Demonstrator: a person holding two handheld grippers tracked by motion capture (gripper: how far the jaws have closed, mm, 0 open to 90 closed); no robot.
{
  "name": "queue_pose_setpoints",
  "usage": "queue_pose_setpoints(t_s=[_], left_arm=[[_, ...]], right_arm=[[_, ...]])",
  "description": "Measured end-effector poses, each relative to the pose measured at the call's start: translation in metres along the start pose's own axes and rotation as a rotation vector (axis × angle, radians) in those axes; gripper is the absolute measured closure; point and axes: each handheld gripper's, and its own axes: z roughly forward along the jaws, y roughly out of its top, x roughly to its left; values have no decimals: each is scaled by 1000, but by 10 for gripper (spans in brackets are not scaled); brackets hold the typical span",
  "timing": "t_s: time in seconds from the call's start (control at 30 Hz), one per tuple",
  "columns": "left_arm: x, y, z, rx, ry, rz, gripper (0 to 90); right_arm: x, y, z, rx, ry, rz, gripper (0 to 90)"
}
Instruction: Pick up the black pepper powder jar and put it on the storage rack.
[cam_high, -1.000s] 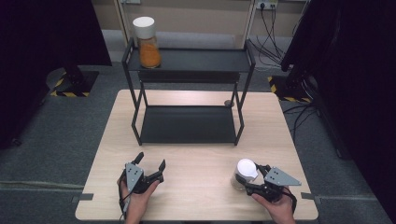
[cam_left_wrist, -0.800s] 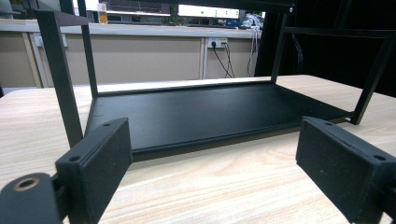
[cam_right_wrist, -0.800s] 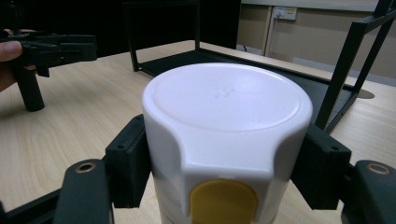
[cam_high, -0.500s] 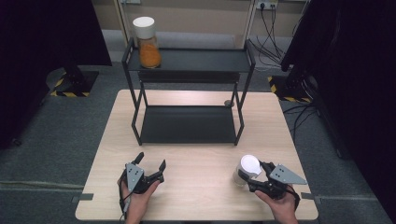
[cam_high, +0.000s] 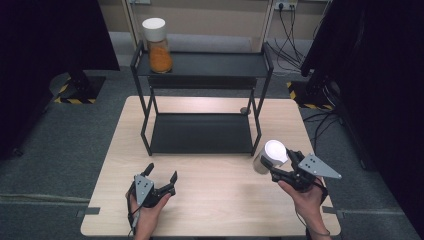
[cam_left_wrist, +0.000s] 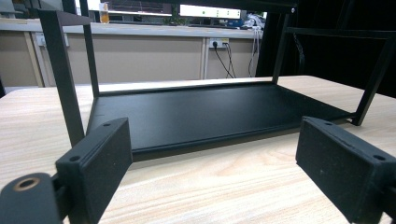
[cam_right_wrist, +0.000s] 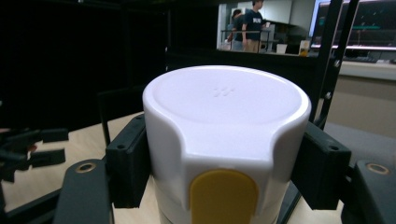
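high view: right gripper (cam_high: 274, 168) has its jaws clamped on a white-lidded jar (cam_high: 270, 156), lifted or tilted just off the wooden table (cam_high: 210, 200) at the front right corner of the black two-tier rack (cam_high: 202, 132). left gripper (cam_high: 159, 181) sits low near the table's front left, jaws spread wide, holding nothing. a second jar with orange contents (cam_high: 158, 46) already stands at the left end of the rack's top shelf.

left gripper view: both black pads (cam_left_wrist: 100, 156) stand far apart with bare tabletop between them. lower shelf (cam_left_wrist: 205, 112) straight ahead, nothing on it.

right gripper view: white lid (cam_right_wrist: 226, 109) close up, pads pressed on its two sides, yellow tab (cam_right_wrist: 223, 196) facing the camera. jar body mostly hidden below. rack post just behind at right.

progress, as a judgement: looks like shelving jars. one is up on top, this one is picked and near the rack but not placed yet. left to do: carry it onto a shelf, set down, let go. which shelf can't be told.
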Motion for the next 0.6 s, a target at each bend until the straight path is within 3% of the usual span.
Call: queue_pose_setpoints(t_s=[0.6], left_arm=[[0, 0, 0, -2, -1, 5, 101]], right_arm=[[-11, 30, 15, -60, -36, 0, 310]])
